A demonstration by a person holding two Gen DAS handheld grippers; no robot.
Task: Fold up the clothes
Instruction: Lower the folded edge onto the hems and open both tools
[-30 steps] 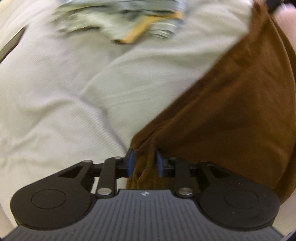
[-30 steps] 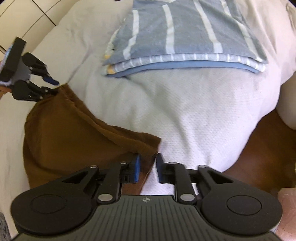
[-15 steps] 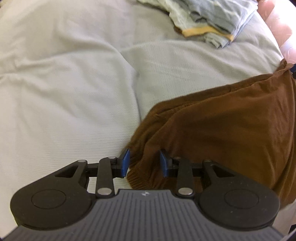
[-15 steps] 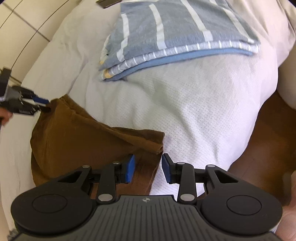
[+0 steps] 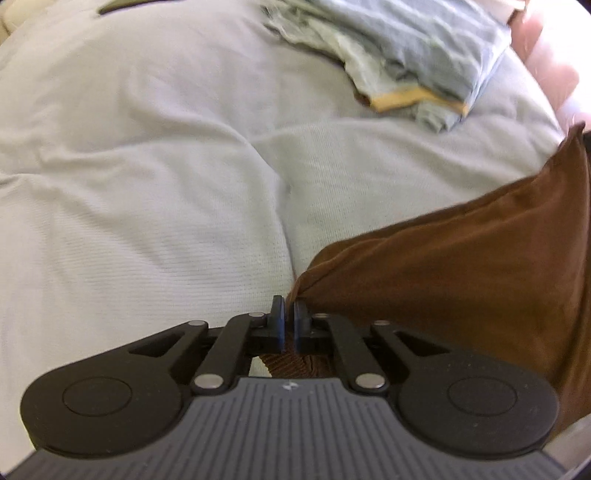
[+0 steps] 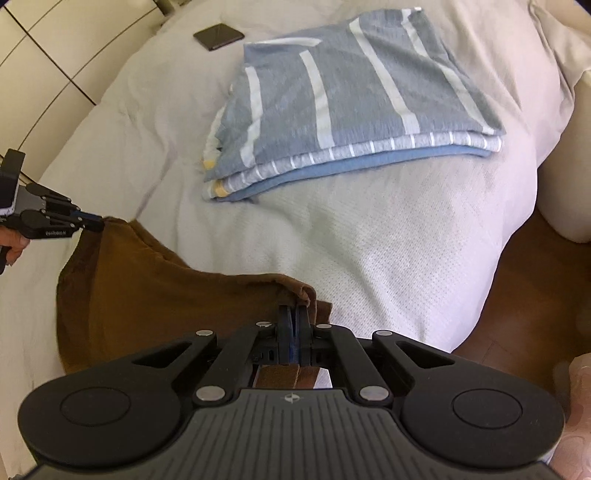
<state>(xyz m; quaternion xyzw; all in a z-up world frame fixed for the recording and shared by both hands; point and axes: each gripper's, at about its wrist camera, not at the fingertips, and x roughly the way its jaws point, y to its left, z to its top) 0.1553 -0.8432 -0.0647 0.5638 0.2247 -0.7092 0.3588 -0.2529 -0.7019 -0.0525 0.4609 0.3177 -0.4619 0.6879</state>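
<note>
Item: brown garment (image 6: 147,295), lying on the white bed (image 6: 388,240). We are pinching one corner in our left claw (image 5: 289,317), jaws nearly closed on the cloth, and another corner in our right claw (image 6: 294,321), likewise clamped. A folded striped stack (image 6: 351,103) is sitting beyond, well apart from it.

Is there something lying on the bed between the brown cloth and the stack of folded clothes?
Nothing visible: only bare bedsheet lies between the brown cloth and the folded stack. The dark flat object sits beyond the stack.
</note>
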